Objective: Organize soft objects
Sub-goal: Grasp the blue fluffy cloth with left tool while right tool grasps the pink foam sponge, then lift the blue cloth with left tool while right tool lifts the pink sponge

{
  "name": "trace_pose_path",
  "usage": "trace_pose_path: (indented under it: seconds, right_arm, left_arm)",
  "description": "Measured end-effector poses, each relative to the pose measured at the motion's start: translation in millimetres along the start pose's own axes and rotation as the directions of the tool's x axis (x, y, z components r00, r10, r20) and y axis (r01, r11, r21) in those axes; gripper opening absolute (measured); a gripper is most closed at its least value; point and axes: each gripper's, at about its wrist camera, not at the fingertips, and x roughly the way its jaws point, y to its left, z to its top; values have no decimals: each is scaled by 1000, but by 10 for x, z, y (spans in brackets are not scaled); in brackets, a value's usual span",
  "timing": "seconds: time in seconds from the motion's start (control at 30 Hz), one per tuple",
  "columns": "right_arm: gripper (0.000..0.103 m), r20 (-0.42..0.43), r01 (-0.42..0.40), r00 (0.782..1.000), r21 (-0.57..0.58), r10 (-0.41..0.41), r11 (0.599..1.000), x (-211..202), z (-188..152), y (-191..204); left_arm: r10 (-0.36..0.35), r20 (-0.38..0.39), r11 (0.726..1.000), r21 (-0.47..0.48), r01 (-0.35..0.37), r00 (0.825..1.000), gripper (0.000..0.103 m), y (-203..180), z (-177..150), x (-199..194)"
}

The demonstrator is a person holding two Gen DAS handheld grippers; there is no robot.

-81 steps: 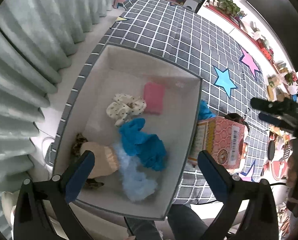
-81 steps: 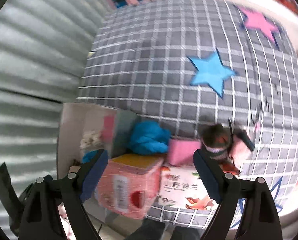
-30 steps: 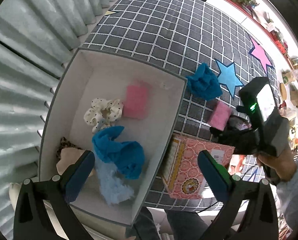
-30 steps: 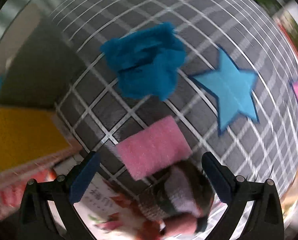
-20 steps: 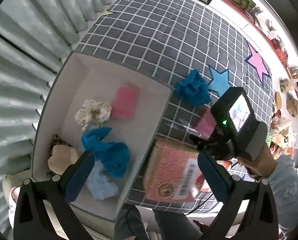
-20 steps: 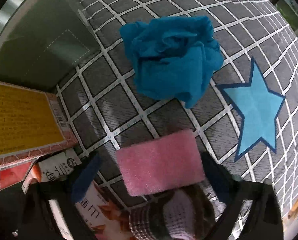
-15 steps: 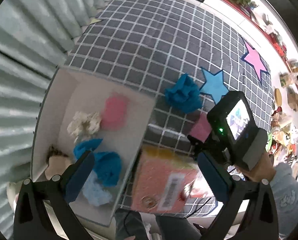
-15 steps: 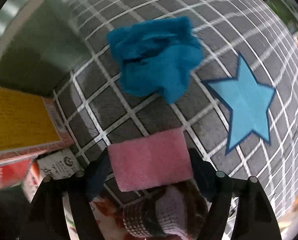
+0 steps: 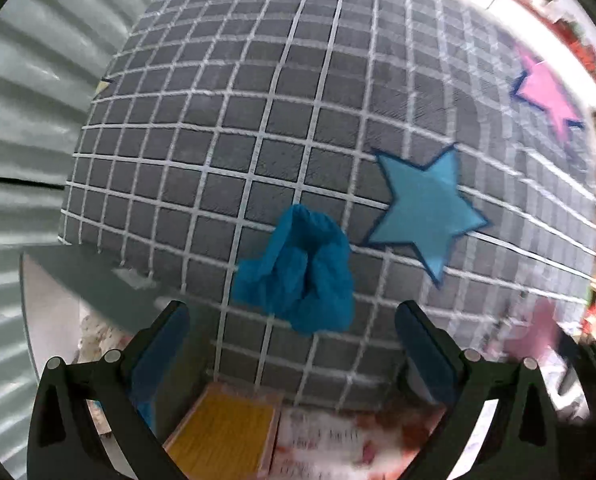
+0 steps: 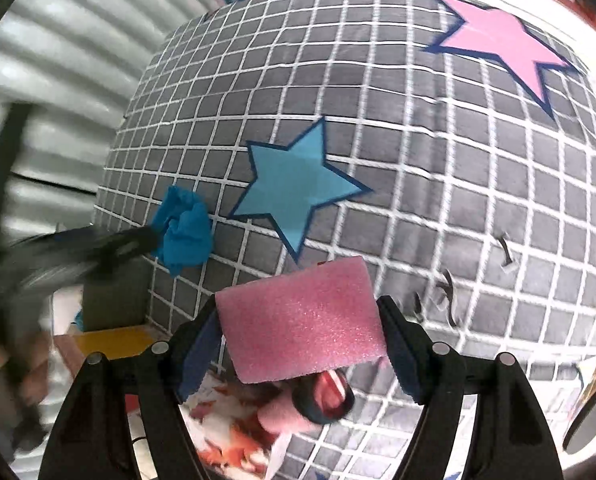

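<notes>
The right gripper (image 10: 300, 334) is clamped on the pink sponge (image 10: 300, 326), its long axis lying across the jaws, lifted above the checked cloth (image 10: 418, 160). The left gripper (image 9: 292, 340) stands wide apart and holds nothing; the blue cloth ball (image 9: 300, 276) lies straight ahead between its fingers, beside the blue star (image 9: 422, 216), so the left hand is nearer to it.
</notes>
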Motion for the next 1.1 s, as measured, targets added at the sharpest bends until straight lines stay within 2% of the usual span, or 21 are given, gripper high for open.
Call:
trace_pose_path:
  seconds: [0.17,0.37,0.47,0.5,0.53,0.6,0.83,1.1]
  right_arm:
    - [77,14,-45,999,72,44,996,-193,-295,-233]
    - [77,12,-69,998,117,68,991,-130,-458,-168]
    - [77,20,-75,997,131,73,989,-177,-497,-170]
    - [77,24,-77,997,133,74,988,-194,-502,-167]
    - [77,26,-77,997,134,74,988,-206,-506,-161]
    - [77,33,-70,997,135,66,988,-229,-513,-143]
    - [77,50,-45,998,165,38,985,-319,-565,-132]
    - [77,56,-13,998,198,2,980,-410,-717,-86]
  left_arm:
    - [78,-77,997,-19,-79,994,100,-31,130,498]
    - [69,-152,996,-44,-76,986,91,0,138,791]
    - [14,-139,999,-34,-19,990,71,-21,135,764]
    - [18,-134,1000,-18,-20,991,54,-44,118,748]
    - [35,-128,999,1,-35,991,45,-90,152,715]
    - [38,-96,999,31,-35,995,39,-126,109,634]
    - [-7,24,991,135,4,1000,38,-325,-182,56]
    - [-107,103,964,253,78,989,38,-497,-649,-603]
